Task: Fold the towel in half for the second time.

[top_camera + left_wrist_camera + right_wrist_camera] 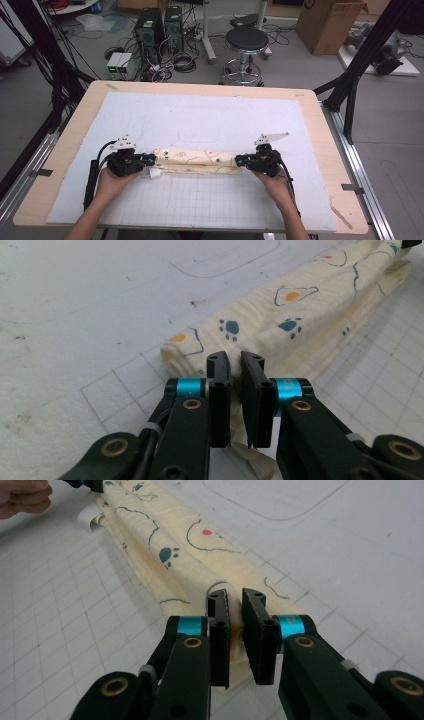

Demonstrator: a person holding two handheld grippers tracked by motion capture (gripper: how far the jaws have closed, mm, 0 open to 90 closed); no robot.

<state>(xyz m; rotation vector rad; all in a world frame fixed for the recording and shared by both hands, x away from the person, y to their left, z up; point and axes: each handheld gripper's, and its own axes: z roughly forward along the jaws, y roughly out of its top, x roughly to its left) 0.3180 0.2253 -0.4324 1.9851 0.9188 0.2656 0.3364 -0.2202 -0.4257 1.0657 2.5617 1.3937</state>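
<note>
1. The left gripper (235, 365) has its jaws nearly together with a narrow gap, standing over the near end of the cloth (280, 320); a fold of fabric passes under them, and no firm pinch shows.
2. The right gripper (235, 602) looks the same: jaws narrowly parted over the opposite end of the cloth (175, 545), not visibly clamping.
3. Judged step: the long fold is laid down and both ends are being let go.
4. Next move likely calls for lifting clear, then re-gripping to fold again.
5. The cloth (195, 161) is cream with paw prints and egg shapes, folded into a long strip running nine to three o'clock across the table (320, 115), on a white mat (200, 115).
</note>
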